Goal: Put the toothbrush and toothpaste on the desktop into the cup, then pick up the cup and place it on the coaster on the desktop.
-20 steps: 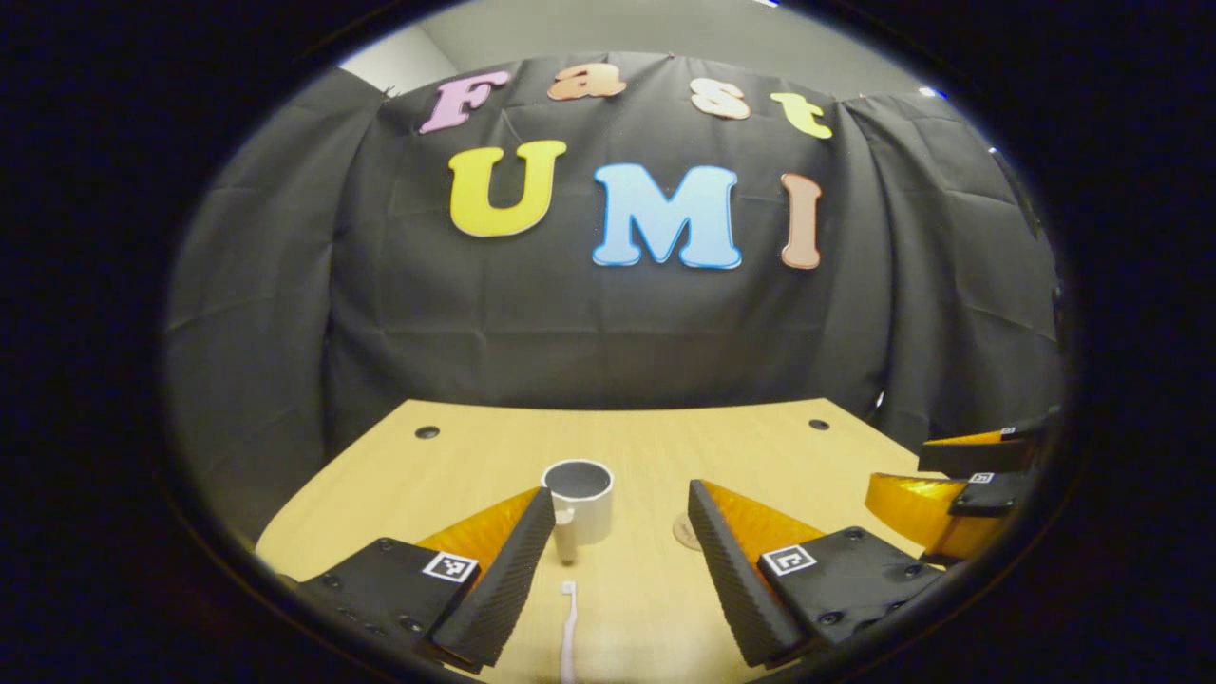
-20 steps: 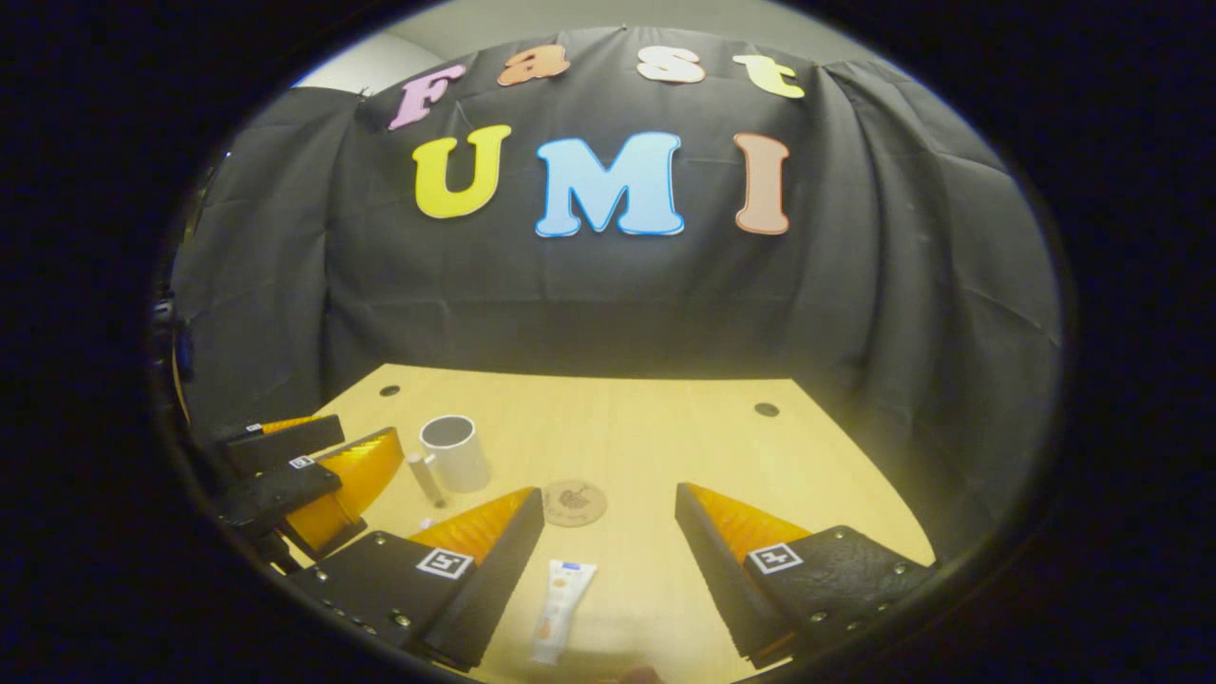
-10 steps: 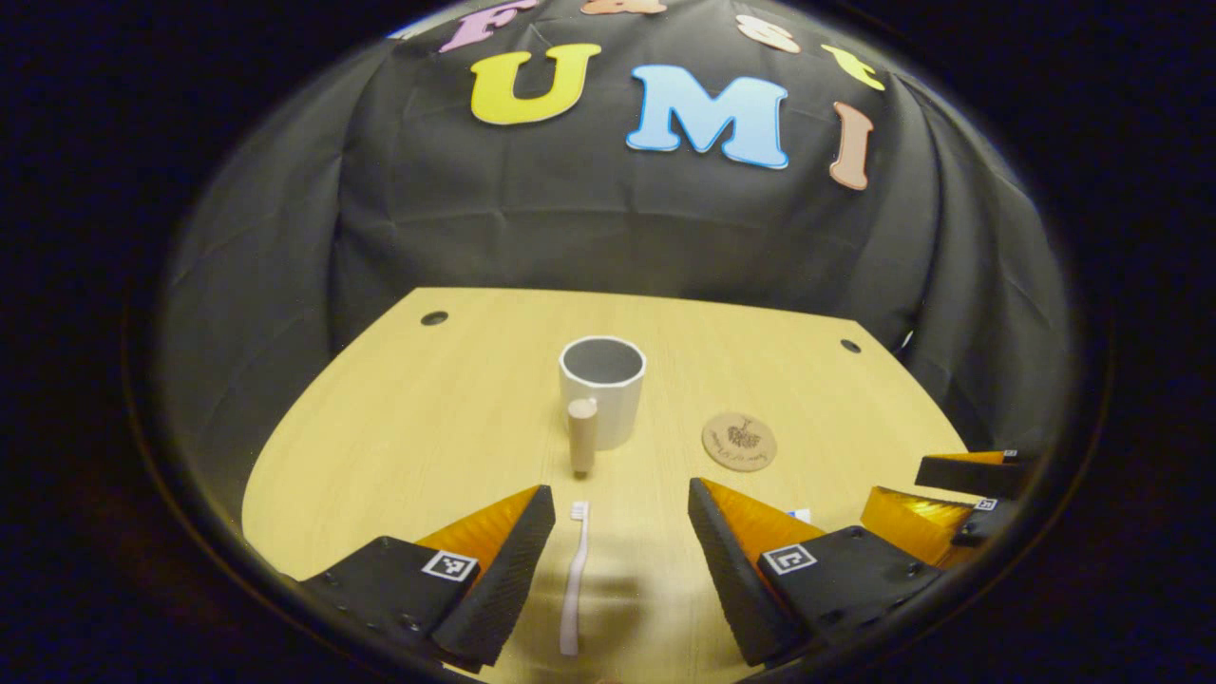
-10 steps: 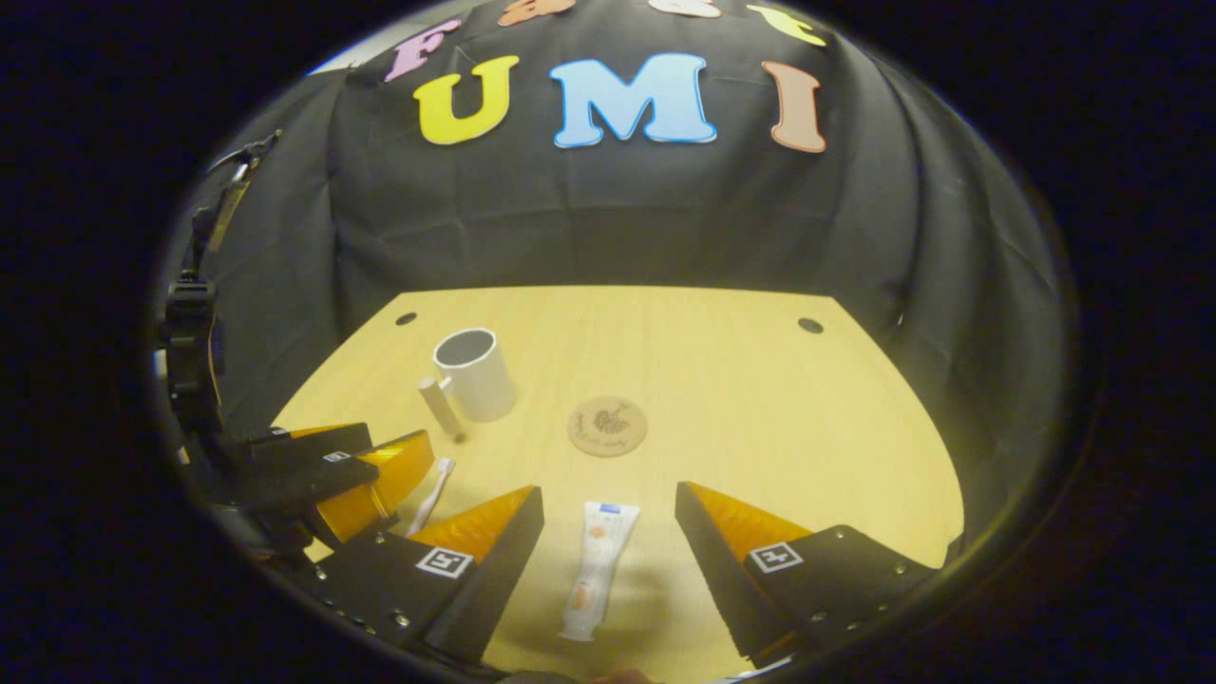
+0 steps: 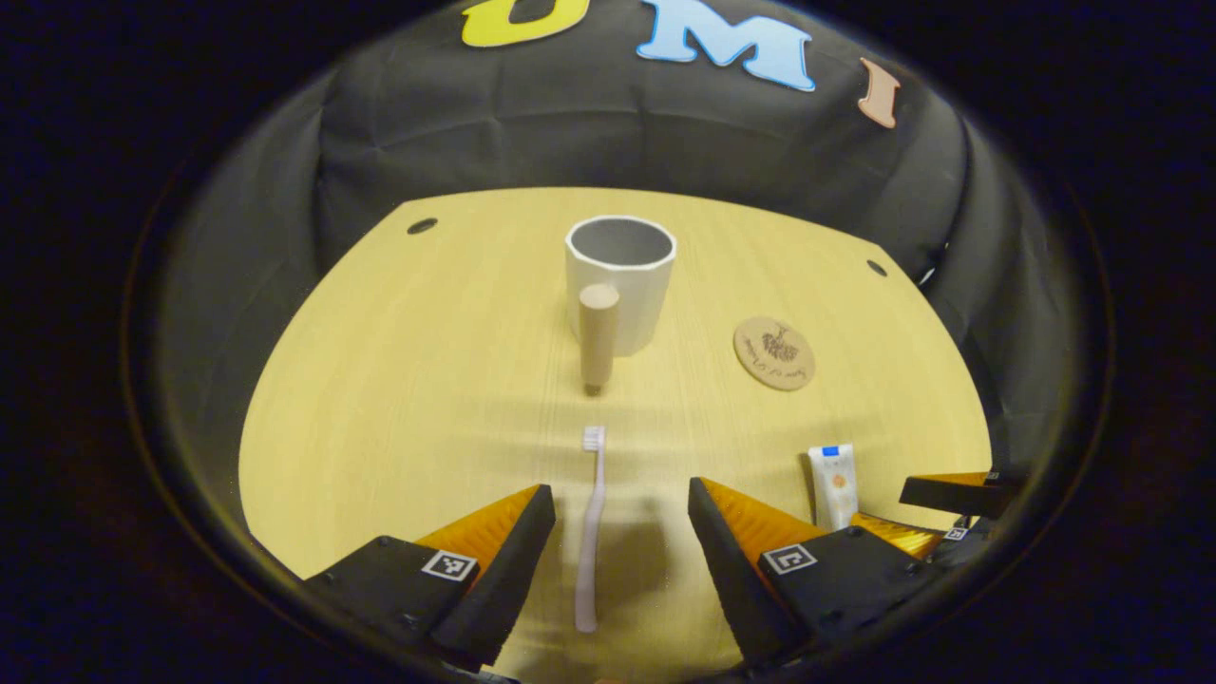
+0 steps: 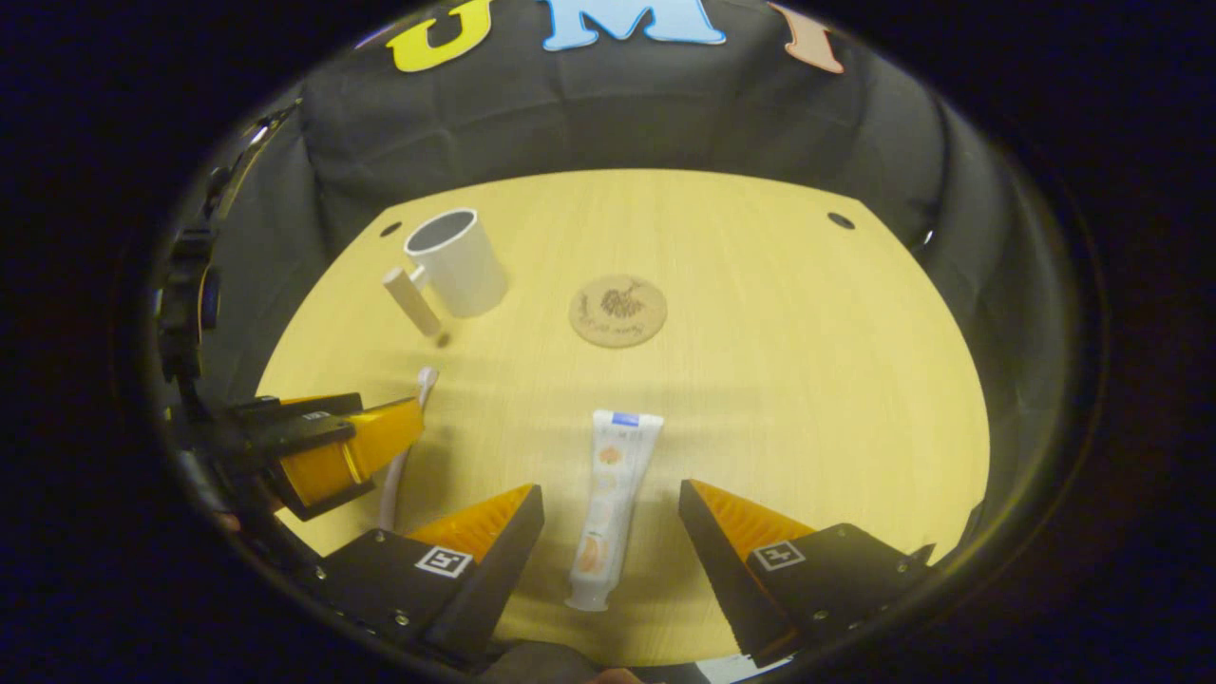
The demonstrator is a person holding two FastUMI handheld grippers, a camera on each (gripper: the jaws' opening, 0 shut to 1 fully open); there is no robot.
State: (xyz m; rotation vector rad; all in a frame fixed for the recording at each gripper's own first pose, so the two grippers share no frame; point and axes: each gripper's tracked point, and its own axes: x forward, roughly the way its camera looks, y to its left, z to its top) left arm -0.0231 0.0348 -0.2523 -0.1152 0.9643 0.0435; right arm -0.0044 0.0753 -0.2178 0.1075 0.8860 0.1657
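So, looked down over the wooden desktop (image 5: 399, 380) from both gripper views. Left gripper (image 5: 622, 532) was released, jaws spread wide, hovering with the toothbrush (image 5: 590, 532) lying flat between the two fingers, touching neither; bristle end at 12 o'clock, handle end at 6. Straight ahead at 12 o'clock from the brush stood the cup (image 5: 619, 294), upright, mouth open and empty inside, with its wooden peg handle (image 5: 598, 334) sticking out toward the camera. Found the round coaster (image 5: 774, 352) at about 3 o'clock from the cup, near but apart. Spotted the toothpaste (image 5: 833, 484) at roughly 5 o'clock from the coaster, partly tucked behind the other gripper's fingers at the lower right edge. Over in the right gripper view, right gripper (image 6: 608, 532) was also released, fingers wide apart, straddling the toothpaste (image 6: 608, 503) without touching it; flat crimped end at 12 o'clock, cap at 6. Coaster (image 6: 617, 311) sat at 12 o'clock from the tube, well apart, and the cup (image 6: 456, 261) at 9 to 10 o'clock from the coaster. Left gripper (image 6: 370, 446) showed at 9 o'clock from the tube, over the toothbrush (image 6: 408, 418). Nothing in the cup, nothing on the coaster.
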